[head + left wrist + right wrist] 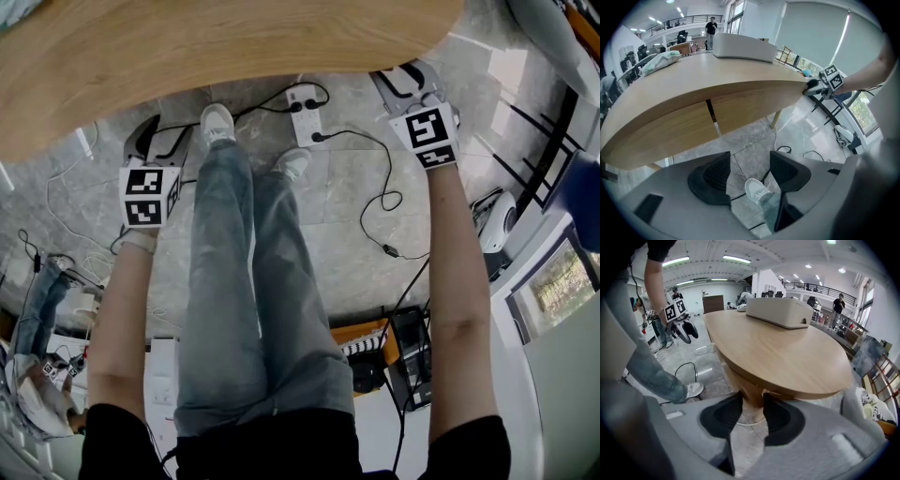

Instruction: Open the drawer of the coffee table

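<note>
Coffee table (693, 79) drawer (745, 108) — shut, no handle seen on its wood front.
Stiff, probably slides easily; hook the lower edge — left gripper (750, 159) and right gripper (752, 401) both gape, empty.

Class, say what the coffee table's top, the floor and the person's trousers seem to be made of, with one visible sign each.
The tabletop looks like light wood or veneer, matt, with grain streaks. The floor looks like grey stone or stone-look tile: veining, joint lines. The trousers look like faded blue denim.
</note>
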Demonstrator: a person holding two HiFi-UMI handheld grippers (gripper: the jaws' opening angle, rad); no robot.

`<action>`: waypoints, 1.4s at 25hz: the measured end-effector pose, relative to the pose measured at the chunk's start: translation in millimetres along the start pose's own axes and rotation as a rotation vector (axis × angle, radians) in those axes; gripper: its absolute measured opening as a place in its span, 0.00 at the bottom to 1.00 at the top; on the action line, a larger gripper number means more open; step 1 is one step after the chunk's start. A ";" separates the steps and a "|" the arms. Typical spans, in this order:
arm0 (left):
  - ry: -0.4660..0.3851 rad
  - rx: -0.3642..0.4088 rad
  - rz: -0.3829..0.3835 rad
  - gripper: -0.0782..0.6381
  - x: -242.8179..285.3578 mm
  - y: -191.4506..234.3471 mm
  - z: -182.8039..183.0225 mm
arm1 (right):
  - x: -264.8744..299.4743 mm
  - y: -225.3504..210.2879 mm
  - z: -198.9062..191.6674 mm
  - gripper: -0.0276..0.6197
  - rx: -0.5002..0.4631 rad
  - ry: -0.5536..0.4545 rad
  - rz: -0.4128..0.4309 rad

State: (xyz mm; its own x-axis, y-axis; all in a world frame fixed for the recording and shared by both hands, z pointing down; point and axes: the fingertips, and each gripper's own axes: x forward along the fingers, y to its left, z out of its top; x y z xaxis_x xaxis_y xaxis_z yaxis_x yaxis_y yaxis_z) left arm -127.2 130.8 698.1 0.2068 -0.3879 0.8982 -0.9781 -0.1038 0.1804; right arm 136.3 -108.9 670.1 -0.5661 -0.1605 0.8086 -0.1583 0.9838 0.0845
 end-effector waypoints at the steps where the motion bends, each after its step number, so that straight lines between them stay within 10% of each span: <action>1: 0.000 0.001 -0.001 0.48 0.3 -0.6 0.1 | 0.0 -0.7 -0.4 0.25 0.003 -0.001 0.000; 35: 0.006 -0.011 0.007 0.48 -3.2 4.3 -4.7 | -3.7 6.0 -0.7 0.23 -0.073 0.018 0.002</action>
State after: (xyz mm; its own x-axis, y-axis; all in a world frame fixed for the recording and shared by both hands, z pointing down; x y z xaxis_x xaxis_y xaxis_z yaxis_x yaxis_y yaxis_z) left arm -132.2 135.9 697.9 0.1995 -0.3833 0.9018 -0.9798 -0.0907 0.1782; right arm 138.0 -102.3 667.9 -0.5514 -0.1578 0.8192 -0.0971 0.9874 0.1248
